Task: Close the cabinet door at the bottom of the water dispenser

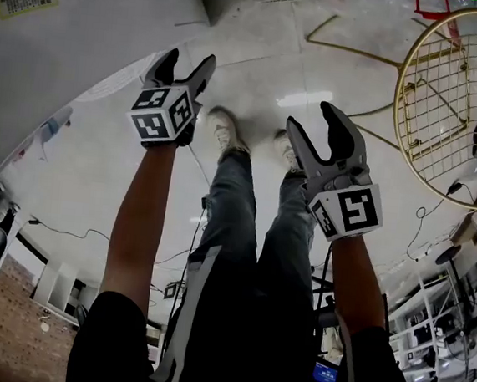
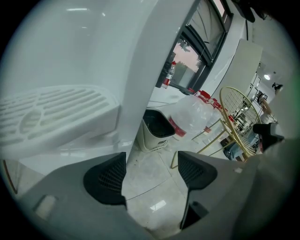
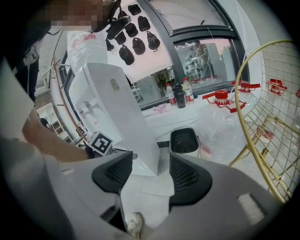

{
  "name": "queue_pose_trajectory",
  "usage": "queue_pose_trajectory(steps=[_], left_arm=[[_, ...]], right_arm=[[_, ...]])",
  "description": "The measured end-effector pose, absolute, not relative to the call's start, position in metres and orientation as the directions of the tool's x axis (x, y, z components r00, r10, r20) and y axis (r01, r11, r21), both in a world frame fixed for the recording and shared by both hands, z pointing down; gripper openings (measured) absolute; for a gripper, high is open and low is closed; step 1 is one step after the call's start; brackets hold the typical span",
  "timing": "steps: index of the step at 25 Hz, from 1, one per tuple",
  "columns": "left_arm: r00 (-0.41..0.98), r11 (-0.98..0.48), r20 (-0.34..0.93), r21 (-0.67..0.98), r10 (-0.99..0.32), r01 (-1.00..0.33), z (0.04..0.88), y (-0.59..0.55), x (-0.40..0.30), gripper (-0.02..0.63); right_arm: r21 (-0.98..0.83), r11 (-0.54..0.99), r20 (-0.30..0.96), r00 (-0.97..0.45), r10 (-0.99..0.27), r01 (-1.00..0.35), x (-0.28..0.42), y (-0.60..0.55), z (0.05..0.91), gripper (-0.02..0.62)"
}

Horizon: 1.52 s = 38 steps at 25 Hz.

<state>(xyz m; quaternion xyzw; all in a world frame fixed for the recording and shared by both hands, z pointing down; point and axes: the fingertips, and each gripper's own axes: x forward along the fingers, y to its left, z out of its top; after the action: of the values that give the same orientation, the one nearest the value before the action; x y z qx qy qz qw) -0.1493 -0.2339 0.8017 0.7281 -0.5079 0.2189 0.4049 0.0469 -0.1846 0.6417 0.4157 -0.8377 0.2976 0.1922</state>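
Note:
The white water dispenser [image 1: 77, 36] fills the upper left of the head view; its side carries a yellow label. In the left gripper view its ribbed drip tray [image 2: 51, 117] juts out just above and left of my jaws. My left gripper [image 1: 186, 62] is open and empty, right against the dispenser's lower front. The right gripper view has the dispenser [image 3: 117, 112] as a tall white box, with the left gripper's marker cube [image 3: 101, 143] beside it. My right gripper [image 1: 314, 122] hangs open and empty over the floor, apart from the dispenser. I cannot make out the cabinet door clearly.
A small white bin [image 3: 183, 140] stands on the floor by the dispenser, with large clear water bottles [image 3: 225, 117] with red caps behind it. A gold wire rack [image 1: 456, 106] stands at the right. The person's shoes [image 1: 223, 130] are between the grippers. Cables trail over the floor.

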Motion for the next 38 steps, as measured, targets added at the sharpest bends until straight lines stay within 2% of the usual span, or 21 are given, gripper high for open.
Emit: queue_pose_trajectory(steps=[12,17,21,26,27,31,33,38], left_arm=[[0.408,-0.206,0.724,0.355,-0.557,-0.912,0.766,-0.224,-0.135,0.356],[0.402,-0.214,0.678,0.347,-0.616,-0.913,0.687,-0.203,-0.129,0.356],[0.38,-0.214,0.619,0.328,-0.687,-0.92,0.596,-0.186,-0.127,0.354],[0.369,-0.209,0.513,0.343,-0.775,-0.916,0.463,-0.169,-0.121,0.287],[0.36,-0.215,0.483,0.33,-0.798,-0.919,0.437,-0.171,-0.121,0.25],[0.336,-0.231,0.399,0.288,-0.853,-0.929,0.35,-0.158,-0.116,0.196],[0.316,-0.214,0.368,0.293,-0.874,-0.932,0.313,-0.143,-0.114,0.144],[0.275,-0.187,0.302,0.29,-0.913,-0.939,0.247,-0.108,-0.122,0.13]], right_arm=[[-0.348,0.481,0.543,-0.591,-0.596,-0.805,0.05,-0.178,0.614,0.245],[-0.32,0.554,0.515,-0.632,-0.579,-0.769,0.049,-0.165,0.563,0.23],[-0.29,0.609,0.469,-0.664,-0.582,-0.738,0.055,-0.164,0.491,0.222],[-0.246,0.674,0.438,-0.7,-0.564,-0.696,0.067,-0.152,0.4,0.21],[-0.235,0.693,0.415,-0.715,-0.563,-0.682,0.064,-0.155,0.381,0.209],[-0.213,0.746,0.333,-0.765,-0.551,-0.631,0.059,-0.153,0.316,0.202],[-0.184,0.771,0.312,-0.78,-0.543,-0.61,0.058,-0.148,0.285,0.202],[-0.093,0.82,0.295,-0.802,-0.519,-0.565,0.062,-0.139,0.243,0.195]])
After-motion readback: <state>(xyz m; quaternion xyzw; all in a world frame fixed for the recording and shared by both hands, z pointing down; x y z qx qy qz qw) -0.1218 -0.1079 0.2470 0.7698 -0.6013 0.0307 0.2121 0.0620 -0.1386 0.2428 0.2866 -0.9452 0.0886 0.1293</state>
